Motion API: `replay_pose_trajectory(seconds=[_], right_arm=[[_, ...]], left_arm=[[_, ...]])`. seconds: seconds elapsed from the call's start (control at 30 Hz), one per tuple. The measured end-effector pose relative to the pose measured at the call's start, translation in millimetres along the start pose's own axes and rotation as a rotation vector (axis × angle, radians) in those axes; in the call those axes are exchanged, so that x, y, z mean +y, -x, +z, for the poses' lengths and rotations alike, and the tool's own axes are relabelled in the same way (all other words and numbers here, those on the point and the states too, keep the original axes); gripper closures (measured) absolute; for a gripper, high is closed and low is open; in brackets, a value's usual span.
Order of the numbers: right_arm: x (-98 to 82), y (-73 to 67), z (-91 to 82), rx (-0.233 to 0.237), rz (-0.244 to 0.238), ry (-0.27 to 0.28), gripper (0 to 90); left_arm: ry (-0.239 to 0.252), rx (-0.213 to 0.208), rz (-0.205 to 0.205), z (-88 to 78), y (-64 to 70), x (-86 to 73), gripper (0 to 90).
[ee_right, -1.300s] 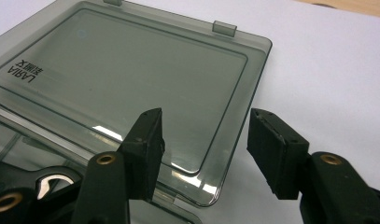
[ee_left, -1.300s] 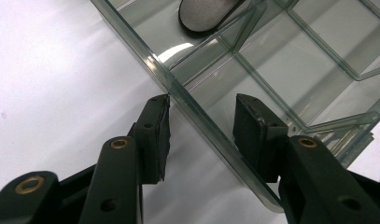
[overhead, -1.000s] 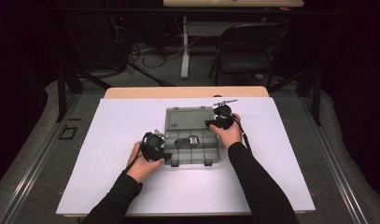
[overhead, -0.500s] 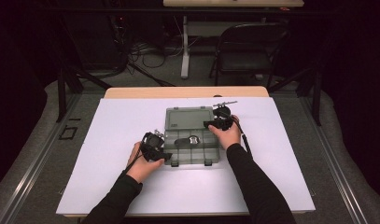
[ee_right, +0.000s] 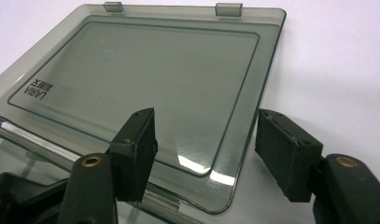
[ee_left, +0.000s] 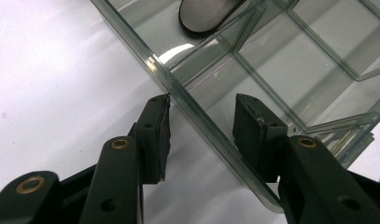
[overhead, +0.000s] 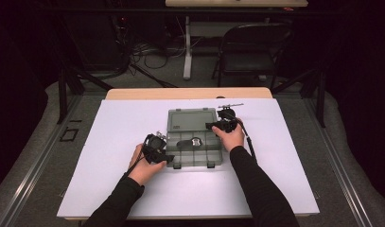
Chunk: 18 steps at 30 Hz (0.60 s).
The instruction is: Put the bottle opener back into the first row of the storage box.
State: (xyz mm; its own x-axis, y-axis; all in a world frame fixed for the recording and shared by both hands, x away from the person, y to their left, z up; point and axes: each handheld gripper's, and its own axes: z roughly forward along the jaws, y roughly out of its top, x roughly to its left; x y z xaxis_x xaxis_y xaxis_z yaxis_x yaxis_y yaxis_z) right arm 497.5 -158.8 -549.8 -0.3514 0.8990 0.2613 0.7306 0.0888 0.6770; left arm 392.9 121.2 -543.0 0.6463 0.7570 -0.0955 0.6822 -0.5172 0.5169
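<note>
The compartment box (overhead: 195, 150) lies mid-table, lid (ee_right: 145, 88) flat open. Left gripper (ee_left: 201, 135) straddles its near wall without pinching, steadying it. Right gripper (ee_right: 204, 154), jaws just opening, stands wide over the lid's corner, holding nothing.

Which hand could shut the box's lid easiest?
The right gripper: its jaws have just been opening, with the lid corner between them, ungripped. The left gripper straddles the box wall.

A dark room: grey carpet floor (overhead: 34, 156), a black chair (overhead: 249, 52) and tangled cables (overhead: 147, 49) beyond the white-topped table (overhead: 294, 156).
</note>
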Motion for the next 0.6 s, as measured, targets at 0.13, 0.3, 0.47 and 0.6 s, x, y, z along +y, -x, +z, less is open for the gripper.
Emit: replay_pose_trajectory(seconds=[0.13, 0.3, 0.47, 0.6], right_arm=[[-0.3, -0.3, -0.1, 0.001, 0.002, 0.0, 37.7], [-0.2, -0.6, -0.1, -0.001, 0.001, -0.001, 37.6], [-0.3, -0.8, -0.2, -0.002, 0.0, 0.001, 37.6], [-1.4, 0.2, 0.1, 0.001, -0.009, 0.013, 37.6]], left_arm=[[0.0, 0.0, 0.0, 0.0, 0.0, 0.0, 56.1], [0.0, 0.0, 0.0, 0.0, 0.0, 0.0, 56.1], [0.0, 0.0, 0.0, 0.0, 0.0, 0.0, 56.1], [0.0, 0.0, -0.001, 0.0, 0.0, -0.1, 56.1]])
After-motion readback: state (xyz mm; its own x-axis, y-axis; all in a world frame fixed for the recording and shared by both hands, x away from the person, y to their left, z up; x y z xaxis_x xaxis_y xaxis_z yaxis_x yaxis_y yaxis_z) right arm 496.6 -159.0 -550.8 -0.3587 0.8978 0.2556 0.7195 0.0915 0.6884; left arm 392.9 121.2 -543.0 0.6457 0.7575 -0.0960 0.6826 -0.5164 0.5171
